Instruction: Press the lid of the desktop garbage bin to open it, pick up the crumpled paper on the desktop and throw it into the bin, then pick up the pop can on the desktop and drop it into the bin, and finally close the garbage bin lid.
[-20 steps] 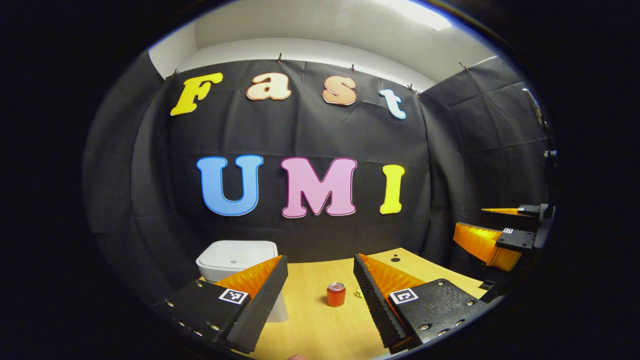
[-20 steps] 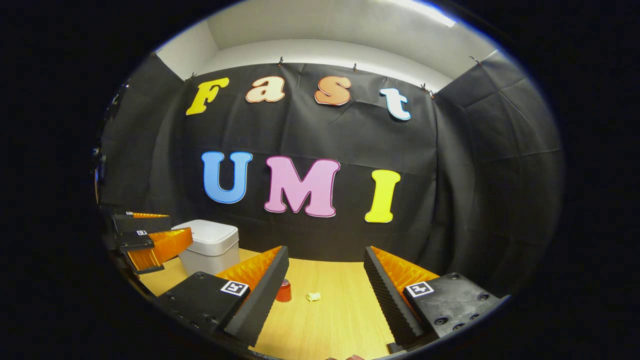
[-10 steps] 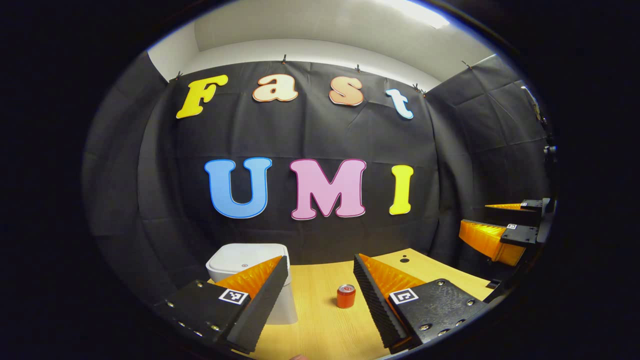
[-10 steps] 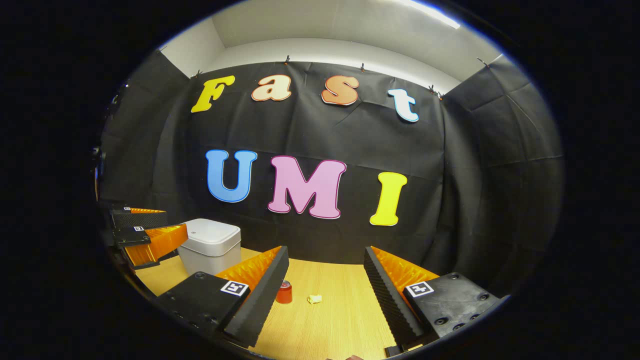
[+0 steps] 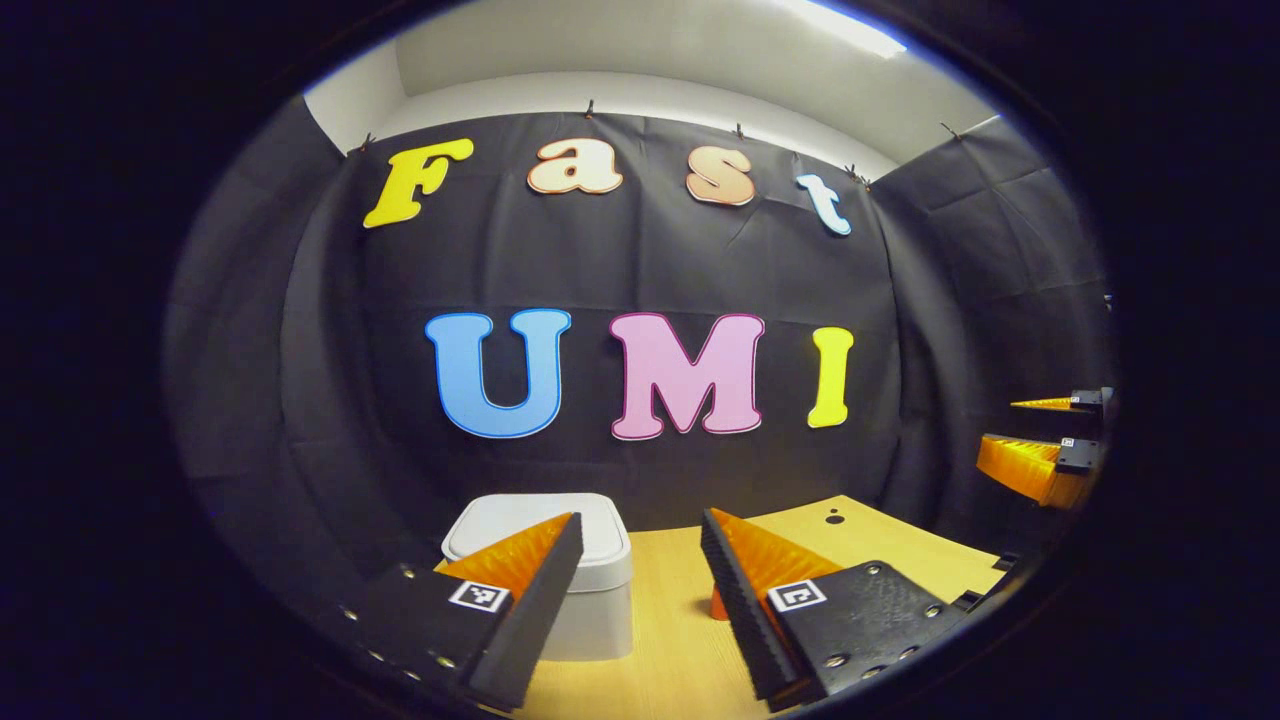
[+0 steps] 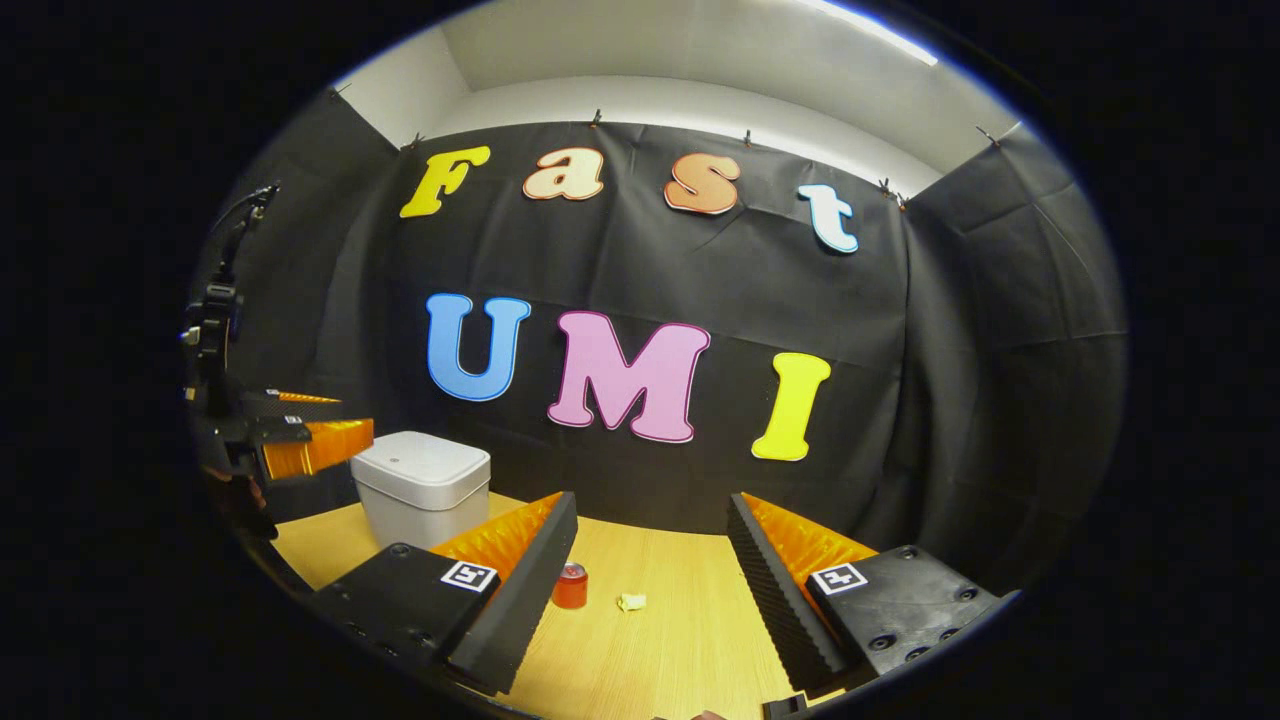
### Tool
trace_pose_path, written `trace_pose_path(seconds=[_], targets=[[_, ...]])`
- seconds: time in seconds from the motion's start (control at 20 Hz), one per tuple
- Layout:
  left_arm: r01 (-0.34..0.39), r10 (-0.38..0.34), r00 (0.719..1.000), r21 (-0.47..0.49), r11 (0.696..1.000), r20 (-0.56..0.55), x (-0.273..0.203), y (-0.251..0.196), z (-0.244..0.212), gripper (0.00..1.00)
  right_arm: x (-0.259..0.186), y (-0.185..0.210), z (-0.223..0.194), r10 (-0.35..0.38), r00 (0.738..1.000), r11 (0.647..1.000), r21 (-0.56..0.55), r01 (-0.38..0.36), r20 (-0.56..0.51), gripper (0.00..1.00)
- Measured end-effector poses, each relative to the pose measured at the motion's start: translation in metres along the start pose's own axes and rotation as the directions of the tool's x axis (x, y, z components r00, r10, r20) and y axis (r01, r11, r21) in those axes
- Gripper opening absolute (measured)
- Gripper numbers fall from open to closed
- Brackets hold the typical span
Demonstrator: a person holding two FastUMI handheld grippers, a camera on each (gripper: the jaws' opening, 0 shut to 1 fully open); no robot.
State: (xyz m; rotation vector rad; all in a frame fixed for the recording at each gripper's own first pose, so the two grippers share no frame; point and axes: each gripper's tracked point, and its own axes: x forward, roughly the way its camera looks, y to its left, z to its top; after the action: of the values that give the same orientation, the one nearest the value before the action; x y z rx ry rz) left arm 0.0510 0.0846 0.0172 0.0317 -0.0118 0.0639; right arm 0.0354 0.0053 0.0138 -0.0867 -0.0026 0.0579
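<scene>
Booth: black cloth behind a pale wooden table [image 6: 660, 650]; ceiling light above
Bin: white bin [image 5: 590, 600] standing on the table's left part, lid [image 5: 535, 525] down; looks like light stiff plastic, so I judge a press on the lid top should pop it
Left gripper [image 5: 632, 590]: mine, fingers spread wide, holding nothing, near the bin
Right gripper [image 6: 650, 590]: fingers apart, holding nothing, above the table
Paper: small crumpled paper [image 6: 631, 601] just right of the can; probably soft and featherlight; pinch across its middle
Can: red pop can [image 6: 571, 586] upright; thin and slippery, I'd guess; grip its sides gently, midway up
</scene>
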Motion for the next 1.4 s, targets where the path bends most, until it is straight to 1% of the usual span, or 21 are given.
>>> trace_pose_path(seconds=[0.05,0.1,0.15,0.2,0.25,0.4,0.55,0.7,0.8,0.9,1.05,1.2,1.25,1.3,1.4], targets=[[-0.016,0.016,1.000,0.003,1.000,-0.006,0.005,0.012,0.000,0.57,0.000,0.001,0.000,0.004,1.000,1.000,0.000,-0.004,0.000,0.98],[-0.035,0.035,0.999,0.002,0.999,-0.011,0.011,0.021,-0.001,0.51,0.002,-0.003,0.003,0.001,1.000,1.000,-0.003,-0.001,0.006,0.98],[-0.050,0.050,0.999,0.001,0.999,-0.021,0.017,0.030,-0.001,0.33,0.002,-0.005,0.003,-0.004,1.000,1.000,-0.006,0.004,0.008,0.98],[-0.070,0.070,0.997,0.000,0.998,-0.038,0.025,0.039,-0.005,0.26,0.005,-0.009,-0.001,-0.006,1.000,1.000,-0.006,0.006,0.005,0.97],[-0.069,0.069,0.996,0.001,0.998,-0.062,0.031,0.043,-0.009,0.14,0.007,-0.011,-0.004,-0.001,1.000,1.000,-0.001,0.001,-0.003,0.98],[-0.072,0.074,0.991,0.014,0.997,-0.112,0.055,0.053,-0.013,0.13,0.018,-0.023,-0.018,0.013,0.999,1.000,0.002,-0.013,-0.030,0.98],[-0.064,0.061,0.980,-0.011,0.998,-0.192,0.083,0.055,-0.026,0.13,0.037,-0.032,-0.027,0.045,0.998,0.998,0.041,-0.043,-0.036,0.98],[-0.104,0.100,0.955,0.001,0.995,-0.278,0.099,0.065,-0.046,0.13,0.059,-0.035,-0.038,0.097,0.994,0.990,0.109,-0.090,-0.059,0.98],[-0.124,0.131,0.933,0.041,0.991,-0.336,0.106,0.071,-0.061,0.13,0.073,-0.041,-0.045,0.116,0.991,0.986,0.129,-0.107,-0.062,0.98],[-0.134,0.144,0.916,0.053,0.990,-0.375,0.116,0.074,-0.073,0.13,0.085,-0.041,-0.056,0.153,0.986,0.980,0.138,-0.143,-0.064,0.98],[-0.158,0.168,0.889,0.059,0.986,-0.426,0.123,0.074,-0.089,0.13,0.101,-0.044,-0.083,0.208,0.973,0.970,0.150,-0.192,-0.100,0.98],[-0.175,0.189,0.849,0.075,0.982,-0.494,0.120,0.076,-0.109,0.13,0.111,-0.042,-0.107,0.266,0.952,0.948,0.218,-0.231,-0.149,0.98],[-0.178,0.190,0.840,0.073,0.981,-0.508,0.118,0.075,-0.113,0.13,0.115,-0.043,-0.111,0.282,0.946,0.942,0.233,-0.241,-0.160,0.98],[-0.169,0.189,0.846,0.086,0.982,-0.498,0.121,0.074,-0.112,0.13,0.119,-0.045,-0.112,0.288,0.946,0.941,0.228,-0.250,-0.150,0.98],[-0.151,0.196,0.834,0.129,0.980,-0.515,0.117,0.074,-0.112,0.13,0.128,-0.052,-0.112,0.284,0.949,0.948,0.188,-0.257,-0.135,0.97]])
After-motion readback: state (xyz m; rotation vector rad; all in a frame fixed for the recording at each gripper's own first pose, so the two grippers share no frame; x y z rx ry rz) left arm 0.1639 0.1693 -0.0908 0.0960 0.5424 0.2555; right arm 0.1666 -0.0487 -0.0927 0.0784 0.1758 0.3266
